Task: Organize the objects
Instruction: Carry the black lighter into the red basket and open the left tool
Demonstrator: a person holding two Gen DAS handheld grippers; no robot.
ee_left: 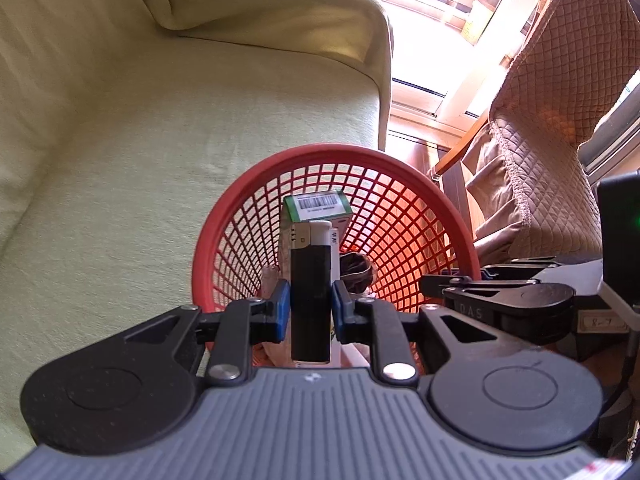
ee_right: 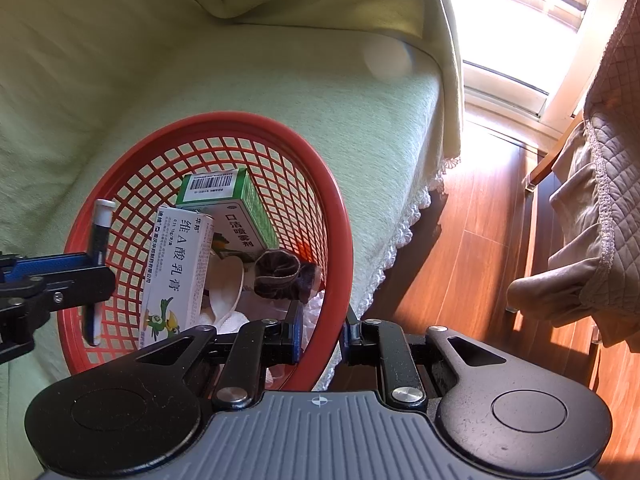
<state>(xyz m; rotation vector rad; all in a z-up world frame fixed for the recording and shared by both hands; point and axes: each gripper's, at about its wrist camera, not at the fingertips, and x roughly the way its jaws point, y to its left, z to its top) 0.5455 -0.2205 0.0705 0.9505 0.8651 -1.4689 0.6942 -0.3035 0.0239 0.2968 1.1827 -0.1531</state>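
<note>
A red mesh basket (ee_right: 336, 216) rests on the sofa's edge. My right gripper (ee_right: 322, 328) is shut on its near rim, one pad inside and one outside. My left gripper (ee_left: 311, 300) is shut on a black lighter (ee_left: 310, 280) with a white top, held upright over the basket (ee_left: 320, 152). From the right wrist view, the lighter (ee_right: 98, 264) hangs just inside the left rim. In the basket lie a green box (ee_right: 232, 208) with a barcode, a white box (ee_right: 176, 268), a brown scrunchie (ee_right: 282, 276) and something white (ee_right: 228, 292).
The basket sits on a sofa with a pale green cover (ee_left: 120, 160), near its lace-trimmed edge. A chair with a quilted beige cover (ee_left: 560, 120) stands to the right across a strip of wooden floor (ee_right: 460, 260). A bright window is behind.
</note>
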